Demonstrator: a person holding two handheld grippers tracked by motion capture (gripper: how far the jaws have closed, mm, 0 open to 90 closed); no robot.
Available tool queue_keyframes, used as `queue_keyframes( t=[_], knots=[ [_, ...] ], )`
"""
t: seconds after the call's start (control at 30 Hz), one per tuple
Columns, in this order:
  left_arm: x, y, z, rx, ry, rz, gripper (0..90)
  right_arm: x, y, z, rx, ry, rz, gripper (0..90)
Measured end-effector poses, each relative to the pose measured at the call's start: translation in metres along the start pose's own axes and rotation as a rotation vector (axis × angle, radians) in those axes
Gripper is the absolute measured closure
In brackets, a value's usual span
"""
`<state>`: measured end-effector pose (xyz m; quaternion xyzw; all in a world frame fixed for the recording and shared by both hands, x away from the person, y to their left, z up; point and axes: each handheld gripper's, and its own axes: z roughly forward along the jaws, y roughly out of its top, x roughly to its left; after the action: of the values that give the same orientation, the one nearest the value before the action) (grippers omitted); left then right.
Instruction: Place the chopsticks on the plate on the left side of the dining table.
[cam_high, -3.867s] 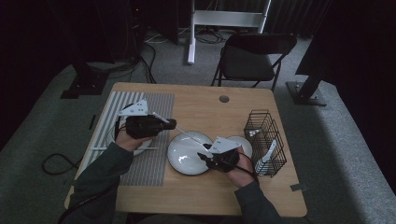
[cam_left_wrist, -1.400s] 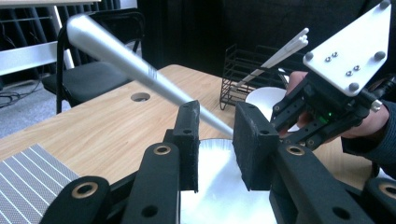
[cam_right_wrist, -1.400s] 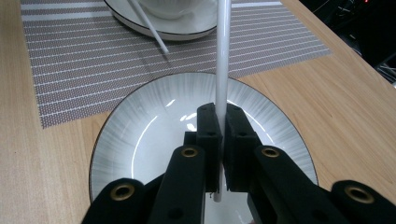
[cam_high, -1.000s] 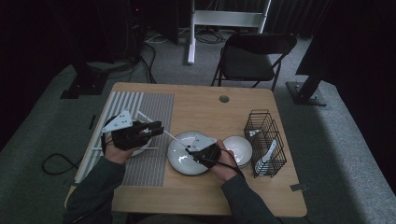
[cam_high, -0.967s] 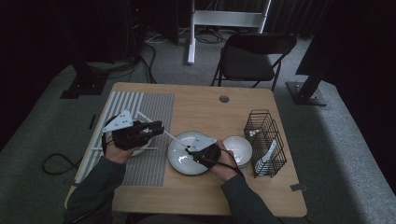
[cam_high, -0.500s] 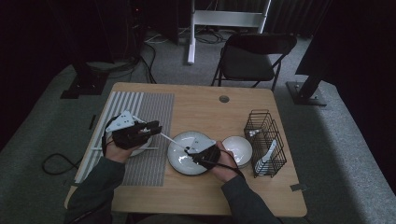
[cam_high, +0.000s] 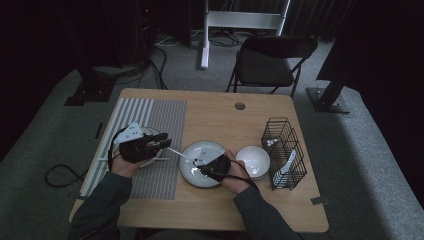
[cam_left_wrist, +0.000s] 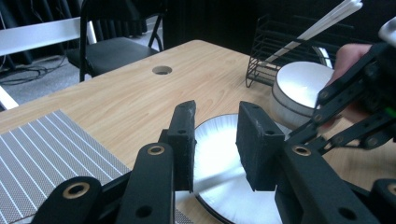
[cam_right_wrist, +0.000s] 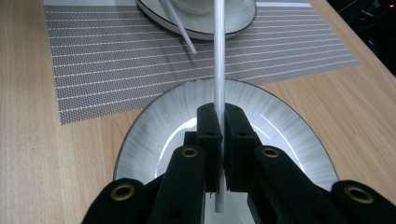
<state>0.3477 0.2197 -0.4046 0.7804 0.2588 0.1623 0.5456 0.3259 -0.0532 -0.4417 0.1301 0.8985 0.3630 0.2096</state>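
Left tool (cam_left_wrist: 215, 140): jaws just widening, nothing between them, poised beside the grey plate (cam_high: 202, 163). Right tool (cam_right_wrist: 218, 128): clenched on a white chopstick (cam_right_wrist: 218, 60), held over that plate, its far end reaching toward the striped placemat (cam_right_wrist: 140, 60).

A black wire basket (cam_high: 283, 151) and a folding chair (cam_high: 270, 62) stand beyond the table

Two black jaws of the right gripper (cam_right_wrist: 219, 122) clamped tight on a thin white plastic chopstick (cam_right_wrist: 218, 56), upright, running away over a white round plate with dark rim (cam_right_wrist: 154, 126). Beyond, a grey striped woven placemat (cam_right_wrist: 116, 60) on the light wooden table (cam_right_wrist: 28, 140), bearing another dark-rimmed white dish (cam_right_wrist: 243, 21) with a second white stick (cam_right_wrist: 180, 29) slanting across it.
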Motion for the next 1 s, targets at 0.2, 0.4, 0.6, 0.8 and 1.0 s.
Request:
queue_keyframes(
  t=[0.2, 0.4, 0.6, 0.8, 1.0],
  knots=[
    [-0.001, -0.001, -0.003, -0.004, 0.001, 0.001, 68.3, 0.000, 0.007, 0.009, -0.003, 0.011, -0.007, 86.8],
    [-0.003, -0.005, -0.010, -0.015, 0.021, -0.001, 68.3, 0.001, 0.014, 0.018, 0.001, 0.028, -0.026, 86.8],
    [-0.002, -0.010, -0.021, -0.021, 0.050, -0.005, 68.3, 0.000, 0.023, 0.022, -0.005, 0.041, -0.031, 86.8],
    [0.001, -0.016, -0.030, -0.020, 0.077, -0.019, 68.3, 0.002, 0.029, 0.029, -0.008, 0.057, -0.035, 86.8],
    [0.001, -0.019, -0.039, -0.019, 0.090, -0.025, 68.0, 0.002, 0.035, 0.032, -0.001, 0.069, -0.054, 86.7]
  ],
)
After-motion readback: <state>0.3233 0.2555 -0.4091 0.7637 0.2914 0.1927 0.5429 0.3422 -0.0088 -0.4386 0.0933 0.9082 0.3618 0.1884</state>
